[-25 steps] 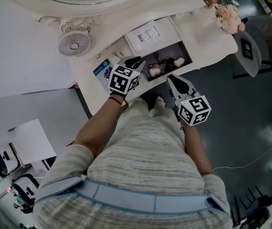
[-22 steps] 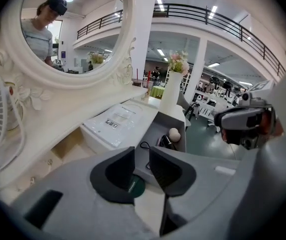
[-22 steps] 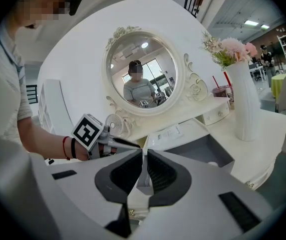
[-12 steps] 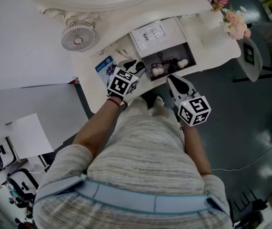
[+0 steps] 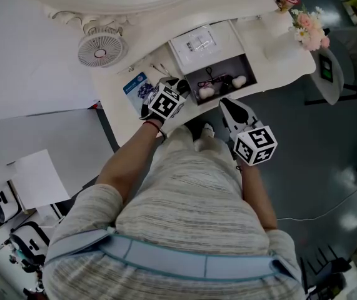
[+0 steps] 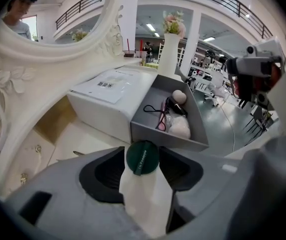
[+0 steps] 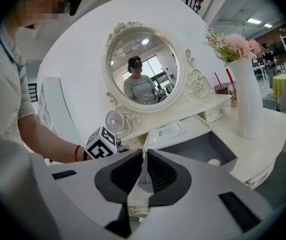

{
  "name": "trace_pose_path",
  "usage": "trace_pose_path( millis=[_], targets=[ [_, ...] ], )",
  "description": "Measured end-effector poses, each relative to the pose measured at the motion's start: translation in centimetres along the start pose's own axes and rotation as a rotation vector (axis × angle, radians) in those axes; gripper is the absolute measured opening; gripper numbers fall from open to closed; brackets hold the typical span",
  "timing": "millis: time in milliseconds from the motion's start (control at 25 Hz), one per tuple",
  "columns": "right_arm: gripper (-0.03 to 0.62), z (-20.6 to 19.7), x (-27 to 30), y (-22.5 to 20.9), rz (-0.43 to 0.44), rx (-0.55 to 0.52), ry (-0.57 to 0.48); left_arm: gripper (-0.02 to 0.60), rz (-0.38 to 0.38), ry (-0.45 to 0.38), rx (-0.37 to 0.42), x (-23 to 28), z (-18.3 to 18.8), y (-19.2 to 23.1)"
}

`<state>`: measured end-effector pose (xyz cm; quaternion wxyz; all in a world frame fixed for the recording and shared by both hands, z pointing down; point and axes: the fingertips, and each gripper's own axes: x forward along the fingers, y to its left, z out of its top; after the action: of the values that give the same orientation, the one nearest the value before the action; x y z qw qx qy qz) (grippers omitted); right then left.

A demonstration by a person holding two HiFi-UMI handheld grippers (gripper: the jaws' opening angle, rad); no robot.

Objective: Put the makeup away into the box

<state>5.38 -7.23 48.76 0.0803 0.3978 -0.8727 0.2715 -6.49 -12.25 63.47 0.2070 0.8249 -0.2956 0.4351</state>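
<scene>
Right gripper [image 7: 144, 156]: nearest to the person's body, in front of the bench edge. Its jaws are together and nothing is between them.
Left gripper [image 5: 177, 84]: over the bench, tilted down, just left of the box. Its jaws have just been opening and now stand wide apart.
Green-capped item [image 6: 142, 157]: a makeup piece with a round dark green cap. It sits between the left jaws, not clamped, outside the box and just before its near wall.
Bench [image 6: 75, 140]: white, with carved trim.
Blue card [image 5: 137, 87]: flat on the bench, left of the left gripper.
Box [image 6: 158, 134]: grey and open, on the bench.
Puffs [image 6: 180, 128]: two pale round ones inside the box, beside a black tool with loop handles.
Lid [image 6: 110, 89]: white, behind the box.
Fan [image 5: 102, 49]: small and round, further back on the left.
Vase [image 6: 169, 59]: tall and white, with flowers, beyond the box.
Mirror [image 7: 143, 69]: oval, at the back of the bench.
</scene>
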Motion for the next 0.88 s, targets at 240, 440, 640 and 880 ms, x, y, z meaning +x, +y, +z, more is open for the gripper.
trace_pose_path(
  millis=[240,440,640,880],
  targets=[
    [0.011,-0.1,-0.1,-0.5,-0.011,0.007,0.0,0.21,-0.003,0.048,0.038,1.4,-0.2,-0.2],
    [0.011,0.0,0.0,-0.5,-0.011,0.007,0.001,0.21,0.009,0.09,0.056,2.1,-0.5,0.0],
    [0.011,0.1,0.1,-0.6,-0.011,0.01,0.001,0.207,0.007,0.097,0.051,2.3,-0.6,0.0],
    [0.011,0.2,0.1,-0.8,-0.013,0.012,-0.002,0.19,0.008,0.1,0.052,2.3,-0.6,-0.1]
  ],
)
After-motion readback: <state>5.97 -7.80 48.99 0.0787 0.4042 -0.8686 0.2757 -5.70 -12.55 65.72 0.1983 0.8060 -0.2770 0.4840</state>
